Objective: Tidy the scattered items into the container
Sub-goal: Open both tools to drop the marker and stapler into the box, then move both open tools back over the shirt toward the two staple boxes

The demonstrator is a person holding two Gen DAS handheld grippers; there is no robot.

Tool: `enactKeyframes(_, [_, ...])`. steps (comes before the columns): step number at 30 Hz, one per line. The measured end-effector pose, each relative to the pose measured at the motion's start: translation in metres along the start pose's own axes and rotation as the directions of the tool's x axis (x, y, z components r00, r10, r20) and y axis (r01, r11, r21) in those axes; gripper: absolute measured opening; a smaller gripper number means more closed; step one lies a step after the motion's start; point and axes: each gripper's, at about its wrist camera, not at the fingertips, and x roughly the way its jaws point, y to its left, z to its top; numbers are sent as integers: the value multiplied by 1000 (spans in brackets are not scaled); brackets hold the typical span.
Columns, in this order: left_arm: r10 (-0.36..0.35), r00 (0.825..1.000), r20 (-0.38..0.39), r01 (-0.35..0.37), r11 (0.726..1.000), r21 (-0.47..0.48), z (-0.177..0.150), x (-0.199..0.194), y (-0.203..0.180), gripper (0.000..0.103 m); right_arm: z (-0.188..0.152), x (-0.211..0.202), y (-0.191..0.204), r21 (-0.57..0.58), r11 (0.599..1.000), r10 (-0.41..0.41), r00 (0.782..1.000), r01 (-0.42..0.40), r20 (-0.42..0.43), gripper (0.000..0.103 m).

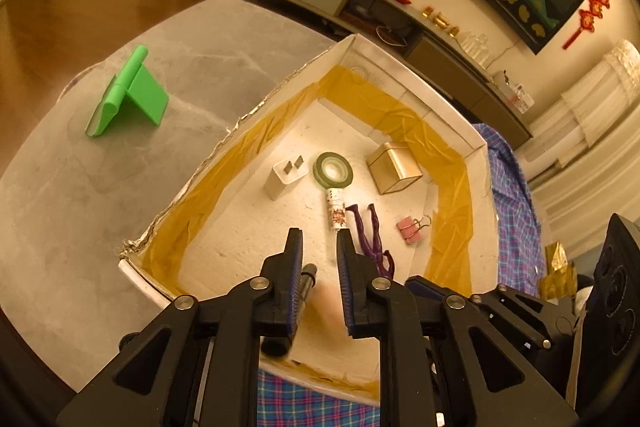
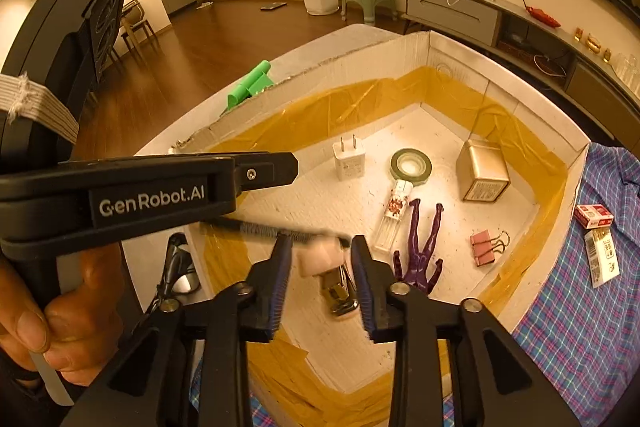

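A white box [image 1: 476,141] lined with yellow tape holds a white charger [image 1: 285,177], a green tape roll [image 1: 333,169], a gold tin [image 1: 394,167], a small tube [image 1: 336,213], a purple figure [image 1: 372,235] and a pink binder clip [image 1: 410,229]. My left gripper [image 1: 318,243] is open over the box's near end, with a black pen [image 1: 308,277] below its left finger. My right gripper [image 2: 320,247] is open over the box; a blurred black-handled, white-headed item [image 2: 320,257] is between its fingertips. A metal nail clipper [image 2: 340,291] lies below. A green stand [image 1: 128,95] sits outside on the table.
The box rests on a grey marble table [image 1: 80,187] and a blue plaid cloth [image 2: 580,307]. A red packet [image 2: 594,215] and a white packet [image 2: 602,257] lie on the cloth at right. The left gripper body [image 2: 152,195] crosses the right wrist view.
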Motion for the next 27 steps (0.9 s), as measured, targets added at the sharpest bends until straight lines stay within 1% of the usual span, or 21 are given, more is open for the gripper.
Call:
enactKeyframes(2, [-8,1000,1,8,1000,-5,1,-1,0,22,-1,-4,-3,7,1000,2,1000,-2,7,36])
enactKeyframes(7, [-8,1000,13,8,1000,-19,4,-5,2,22,-6,-16,-9,28,1000,8,1000,-8,29,37])
enactKeyframes(9, [7,1000,28,-7,1000,-13,4,-9,2,22,-7,-19,-11,33,999,10,999,-11,33,37])
enactKeyframes(13, [34,997,67,-35,999,16,4,-19,-6,22,-12,-26,-12,39,999,24,999,-26,41,41])
enactKeyframes(16, [36,995,95,-40,999,33,5,-27,-15,22,-17,-32,-13,44,998,45,997,-48,63,42])
enactKeyframes(19, [18,993,113,-23,999,41,4,-34,-24,22,-21,-41,-14,41,997,60,993,-64,101,43])
enactKeyframes(21, [0,991,136,-8,999,51,3,-40,-33,22,-23,-51,-16,37,995,82,985,-88,149,43])
enactKeyframes(24, [-22,985,171,9,997,77,0,-48,-47,24,-27,-63,-22,42,993,103,976,-113,194,43])
enactKeyframes(27, [-69,977,203,46,993,113,-3,-56,-67,25,-31,-74,-30,47,991,114,969,-127,219,43])
